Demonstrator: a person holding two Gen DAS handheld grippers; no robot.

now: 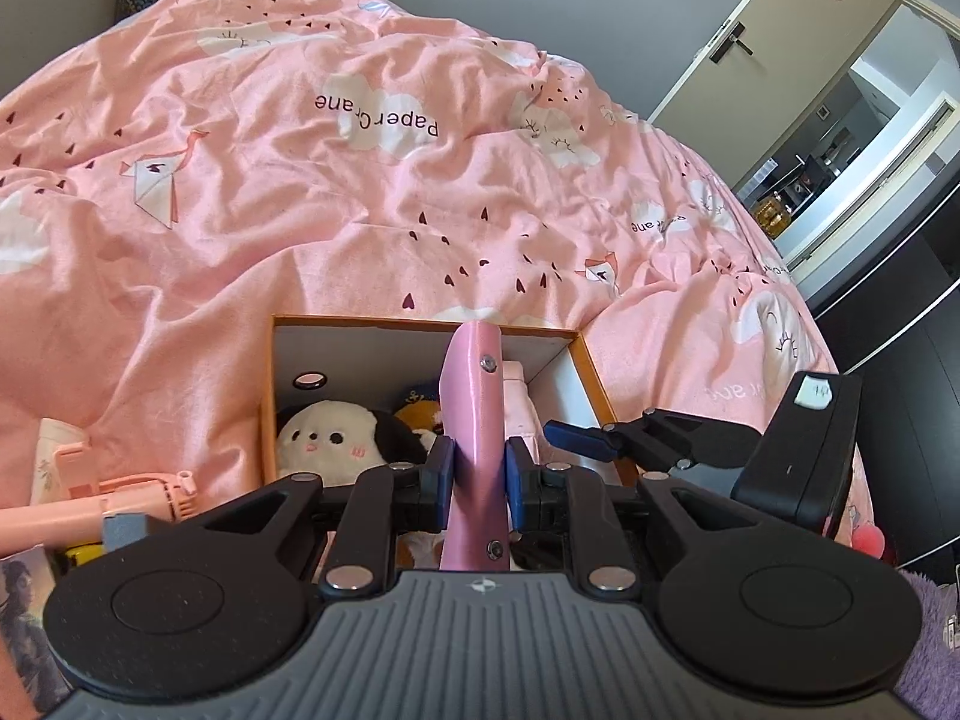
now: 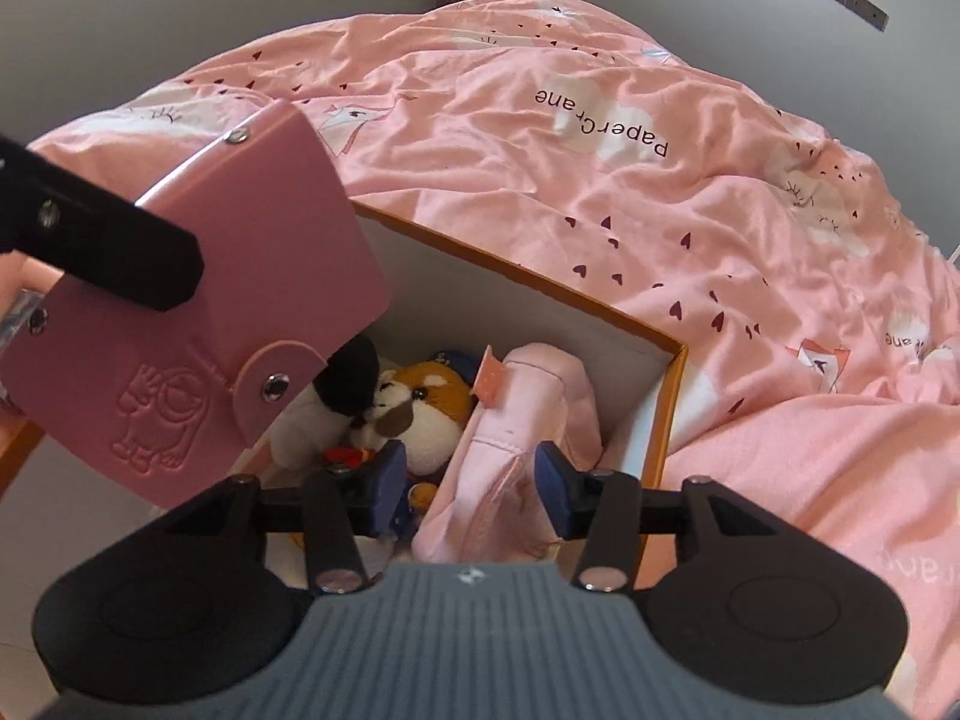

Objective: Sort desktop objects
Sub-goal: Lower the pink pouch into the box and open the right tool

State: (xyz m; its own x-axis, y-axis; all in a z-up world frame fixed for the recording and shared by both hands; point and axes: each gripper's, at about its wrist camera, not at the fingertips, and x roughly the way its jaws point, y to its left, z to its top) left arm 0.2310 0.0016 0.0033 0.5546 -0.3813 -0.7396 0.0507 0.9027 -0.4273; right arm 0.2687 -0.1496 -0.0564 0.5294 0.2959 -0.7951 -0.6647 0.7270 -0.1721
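My left gripper (image 1: 478, 468) is shut on a pink snap-button wallet (image 1: 474, 420), held edge-on above an open orange-rimmed box (image 1: 420, 321). The wallet (image 2: 198, 324) shows flat in the right wrist view, with the left gripper's black finger across it. The box (image 2: 672, 396) holds a white-and-black plush (image 1: 336, 438), a brown dog plush (image 2: 420, 408) and a pink pouch (image 2: 528, 420). My right gripper (image 2: 471, 480) is open over the pink pouch in the box; it also shows in the left wrist view (image 1: 600, 438).
The box lies on a bed with a rumpled pink quilt (image 1: 300, 180). A pink handheld fan (image 1: 108, 498) and a booklet (image 1: 24, 612) lie left of the box. An open door (image 1: 738, 48) and a purple rug (image 1: 936, 648) are to the right.
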